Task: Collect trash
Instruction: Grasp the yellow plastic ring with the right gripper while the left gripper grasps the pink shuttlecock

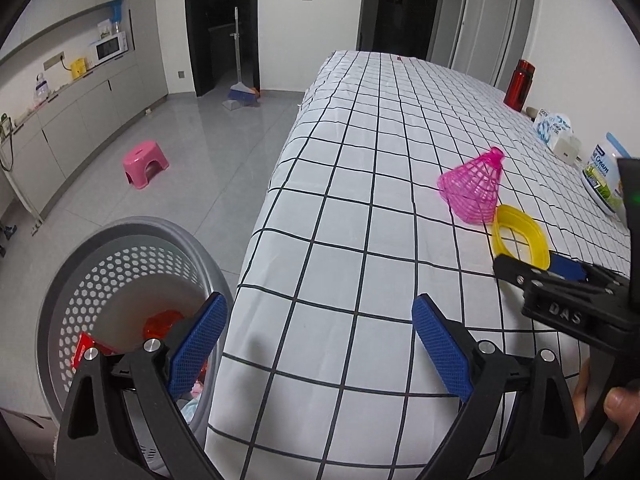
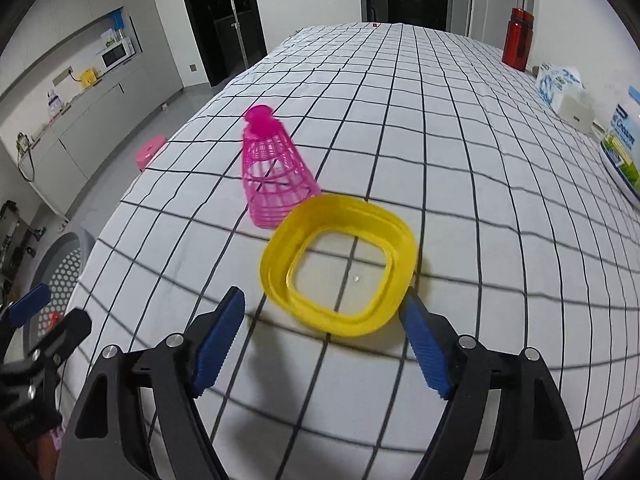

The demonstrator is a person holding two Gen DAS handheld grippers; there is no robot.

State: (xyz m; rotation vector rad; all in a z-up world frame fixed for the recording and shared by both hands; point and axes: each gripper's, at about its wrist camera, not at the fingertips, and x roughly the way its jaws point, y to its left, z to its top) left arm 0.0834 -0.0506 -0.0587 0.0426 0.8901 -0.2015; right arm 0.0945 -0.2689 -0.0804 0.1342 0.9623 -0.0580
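Note:
A yellow plastic ring lid (image 2: 340, 264) lies on the checked tablecloth (image 2: 440, 140), with a pink mesh cone (image 2: 272, 172) on its side just behind it. My right gripper (image 2: 324, 344) is open, its fingertips just short of the lid's near edge. In the left wrist view the lid (image 1: 520, 236) and cone (image 1: 474, 188) sit at the right, with the right gripper (image 1: 540, 268) beside the lid. My left gripper (image 1: 320, 340) is open and empty above the table's left edge. A grey perforated bin (image 1: 120, 280) stands on the floor below, with red trash (image 1: 160, 324) inside.
A red bottle (image 2: 518, 40), a blue-white packet (image 2: 558, 80), a small white box (image 2: 576, 112) and a cream tub (image 2: 624, 148) stand along the table's right side. A pink stool (image 1: 144, 164) and a broom (image 1: 240, 92) are on the floor.

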